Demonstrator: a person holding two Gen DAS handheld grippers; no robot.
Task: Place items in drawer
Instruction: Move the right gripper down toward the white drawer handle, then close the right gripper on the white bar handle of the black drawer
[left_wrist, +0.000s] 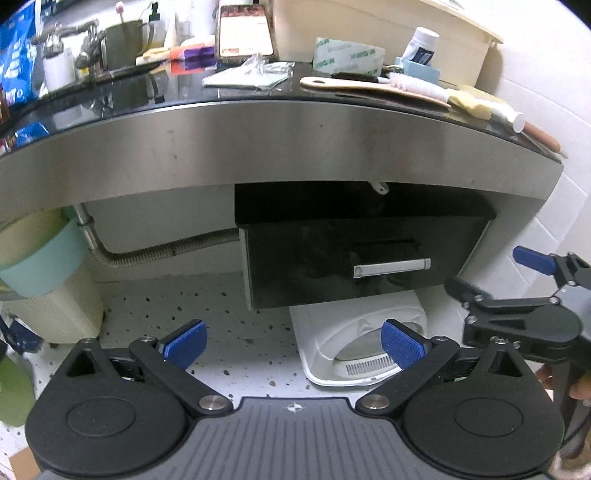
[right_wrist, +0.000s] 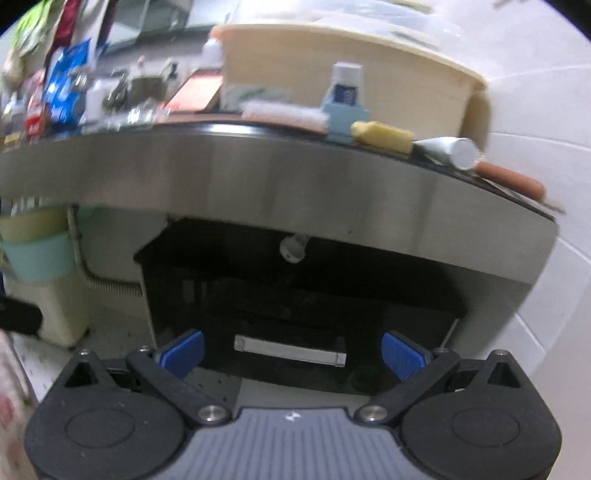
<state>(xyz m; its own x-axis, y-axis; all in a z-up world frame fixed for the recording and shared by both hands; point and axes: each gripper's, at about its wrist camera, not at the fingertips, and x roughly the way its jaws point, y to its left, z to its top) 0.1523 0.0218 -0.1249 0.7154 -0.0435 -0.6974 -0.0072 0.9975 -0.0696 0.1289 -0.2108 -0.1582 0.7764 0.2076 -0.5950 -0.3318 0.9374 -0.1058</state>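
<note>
drawer handle (right_wrist: 290, 355) between right tool (right_wrist: 291, 354) tips

I see a white bottle brush (left_wrist: 417, 85) lying along a wooden spatula (left_wrist: 369, 89) on the black countertop (left_wrist: 110, 99), with a yellow sponge (left_wrist: 472, 105) just beside its tip. Under the counter a corrugated metal hose (left_wrist: 166, 251) bends past a mint-green tub (left_wrist: 44, 262).

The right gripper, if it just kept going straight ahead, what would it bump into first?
Probably the glossy black drawer front, right about at its silver bar handle. The right gripper points there with open jaws and nothing between, though the picture is blurry, so the distance is hard to judge.
</note>
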